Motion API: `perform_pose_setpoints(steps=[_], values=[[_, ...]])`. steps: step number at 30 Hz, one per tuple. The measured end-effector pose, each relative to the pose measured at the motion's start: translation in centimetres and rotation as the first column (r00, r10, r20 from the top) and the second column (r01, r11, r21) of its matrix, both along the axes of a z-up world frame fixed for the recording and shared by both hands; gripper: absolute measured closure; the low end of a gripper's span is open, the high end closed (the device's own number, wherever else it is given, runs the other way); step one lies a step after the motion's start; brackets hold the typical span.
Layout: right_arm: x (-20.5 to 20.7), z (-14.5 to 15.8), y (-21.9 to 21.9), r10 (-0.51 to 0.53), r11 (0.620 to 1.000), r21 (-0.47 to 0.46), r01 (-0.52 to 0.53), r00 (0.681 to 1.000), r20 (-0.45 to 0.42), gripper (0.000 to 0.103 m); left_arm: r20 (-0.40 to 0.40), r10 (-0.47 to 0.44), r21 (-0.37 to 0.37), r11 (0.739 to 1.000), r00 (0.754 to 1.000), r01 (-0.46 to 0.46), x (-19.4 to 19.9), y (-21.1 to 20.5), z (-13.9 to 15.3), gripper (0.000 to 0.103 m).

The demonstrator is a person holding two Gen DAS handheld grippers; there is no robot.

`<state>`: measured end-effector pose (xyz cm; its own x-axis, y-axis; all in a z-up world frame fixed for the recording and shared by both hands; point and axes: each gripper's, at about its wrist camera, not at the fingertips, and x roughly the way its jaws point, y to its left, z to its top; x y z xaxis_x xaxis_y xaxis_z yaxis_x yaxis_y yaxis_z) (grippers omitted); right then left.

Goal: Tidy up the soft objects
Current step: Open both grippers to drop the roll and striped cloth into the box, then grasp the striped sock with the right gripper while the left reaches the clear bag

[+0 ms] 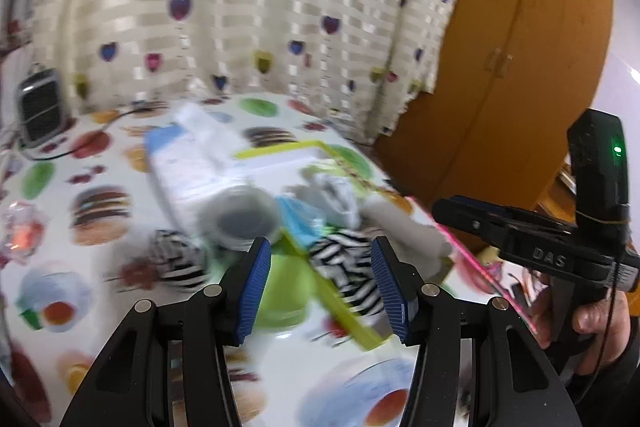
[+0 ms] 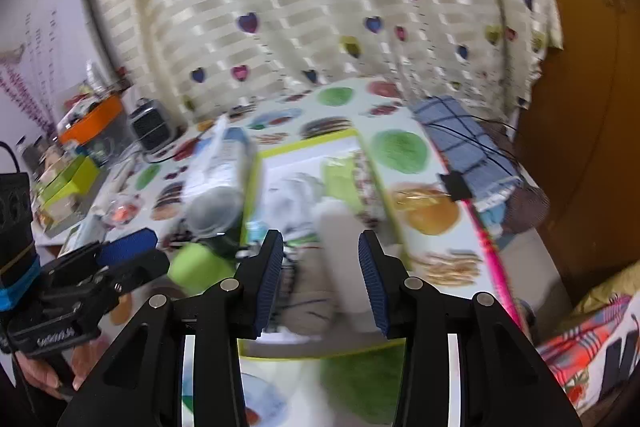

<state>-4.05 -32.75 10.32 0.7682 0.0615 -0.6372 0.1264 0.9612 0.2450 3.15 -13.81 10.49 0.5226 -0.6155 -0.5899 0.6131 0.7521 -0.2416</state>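
Observation:
The views are motion-blurred. A white tray with a yellow-green rim point(image 1: 280, 147) point(image 2: 308, 143) lies on the food-print tablecloth and holds a black-and-white striped sock point(image 1: 348, 267), a grey cloth point(image 1: 332, 195), a blue cloth point(image 1: 300, 219) and a pale roll point(image 1: 400, 227) point(image 2: 340, 227). A second striped sock point(image 1: 176, 259) lies left of the tray. A lime-green soft thing point(image 1: 280, 291) point(image 2: 200, 263) rests on the table under my left gripper point(image 1: 318, 247) point(image 2: 136, 251), which is open with its pads clear of it. My right gripper point(image 2: 320, 239) point(image 1: 440, 209) hovers open above the pale roll.
A white-and-blue plastic package point(image 1: 188, 155) and a grey round container point(image 1: 240, 215) lie along the tray's left side. A small grey heater point(image 1: 38, 111) stands at the back left. A blue checked cloth point(image 2: 460, 139) and a pink stick point(image 2: 488, 247) border the table's right edge. A wooden wardrobe point(image 1: 520, 67) stands to the right.

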Motion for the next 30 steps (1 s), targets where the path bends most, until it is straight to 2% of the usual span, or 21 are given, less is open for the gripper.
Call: perform_pose_setpoints(steps=[5,13,19,23,26,30], values=[[1.4,0.1,5.0,0.146,0.989,-0.032,-0.147,0.989,-0.005,0.062,-0.008,0.117,0.045,0.992,0.993,-0.117,0.9,4.9,-1.2,0.052],[5.1,-0.3,12.8,0.351,0.929,-0.101,-0.356,0.934,-0.063,0.062,-0.053,0.311,0.079,0.948,0.949,-0.307,2.5,12.7,-3.3,0.052],[10.1,-1.8,17.0,0.405,0.890,-0.143,-0.432,0.895,-0.185,0.062,-0.053,0.349,0.084,0.935,0.936,-0.344,2.7,14.8,-3.5,0.052],[12.9,-3.7,19.1,0.404,0.870,-0.175,-0.460,0.870,-0.281,0.062,-0.046,0.367,0.081,0.928,0.929,-0.362,2.8,15.8,-3.3,0.052],[14.5,-5.0,20.3,0.381,0.858,-0.220,-0.465,0.862,-0.333,0.062,-0.039,0.385,0.083,0.921,0.922,-0.381,3.2,16.9,-3.0,0.052],[16.2,-6.2,21.1,0.334,0.859,-0.251,-0.447,0.859,-0.387,0.062,-0.032,0.406,0.095,0.911,0.913,-0.401,4.3,18.1,-2.7,0.052]])
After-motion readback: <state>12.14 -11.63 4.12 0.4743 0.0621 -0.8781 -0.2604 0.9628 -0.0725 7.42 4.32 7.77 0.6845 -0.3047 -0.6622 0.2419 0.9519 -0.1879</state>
